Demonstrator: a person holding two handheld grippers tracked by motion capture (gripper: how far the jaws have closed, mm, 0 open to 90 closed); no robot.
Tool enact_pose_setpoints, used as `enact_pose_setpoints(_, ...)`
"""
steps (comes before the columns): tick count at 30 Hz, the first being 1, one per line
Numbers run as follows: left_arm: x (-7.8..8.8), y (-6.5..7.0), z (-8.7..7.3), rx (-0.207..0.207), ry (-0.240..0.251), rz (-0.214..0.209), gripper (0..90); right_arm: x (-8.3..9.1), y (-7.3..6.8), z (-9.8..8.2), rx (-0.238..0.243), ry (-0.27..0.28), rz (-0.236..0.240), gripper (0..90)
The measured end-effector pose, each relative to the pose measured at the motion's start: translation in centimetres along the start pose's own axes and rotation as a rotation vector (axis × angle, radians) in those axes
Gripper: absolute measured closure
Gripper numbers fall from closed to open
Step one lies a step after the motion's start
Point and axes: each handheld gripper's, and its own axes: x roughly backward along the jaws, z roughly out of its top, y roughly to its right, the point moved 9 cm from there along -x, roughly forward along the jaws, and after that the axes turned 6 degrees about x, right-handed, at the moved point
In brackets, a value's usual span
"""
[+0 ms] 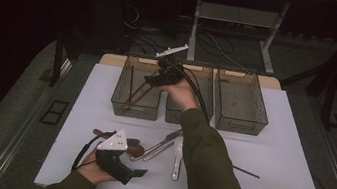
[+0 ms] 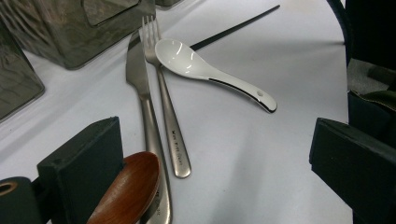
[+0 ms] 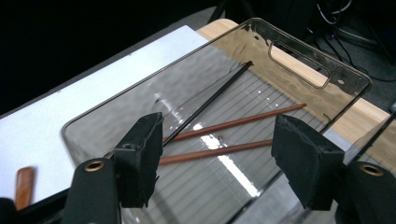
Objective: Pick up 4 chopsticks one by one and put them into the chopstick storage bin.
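Three clear bins stand in a row across the upper middle of the high view, on a white table (image 1: 278,156) with dark floor around it. The person's right arm, in an olive sleeve (image 1: 211,166), stretches up the frame from the bottom centre, holding the right gripper (image 1: 156,78) over the left bin (image 1: 120,98). In the right gripper view its jaws stand apart with nothing between them, poised above two brown chopsticks (image 3: 233,135) and a black chopstick (image 3: 210,100) lying on that bin's floor.

At the lower left of the high view, the left hand (image 1: 94,170) rests low near the table edge with the left gripper (image 1: 137,173) pointing right. Its jaws are wide and hold nothing. In the left gripper view a wooden spoon (image 2: 128,191) sits just beside the left-hand jaw, with a knife (image 2: 140,93), a fork (image 2: 163,102) and a white ceramic spoon (image 2: 205,70) beyond, mid-frame. Another black chopstick (image 1: 246,172) lies alone at the right.
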Motion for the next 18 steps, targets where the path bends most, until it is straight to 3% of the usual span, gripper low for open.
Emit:
enact_pose_setpoints(10,0.1,0.0,0.0,0.017,0.006,0.002,0.1,3.7,0.0,-2.1,0.026,0.056,0.023,25.8)
enact_pose_setpoints(18,0.1,-0.2,0.0,0.023,0.004,0.008,0.0,6.6,0.4,-3.9,0.019,0.092,0.037,19.9)
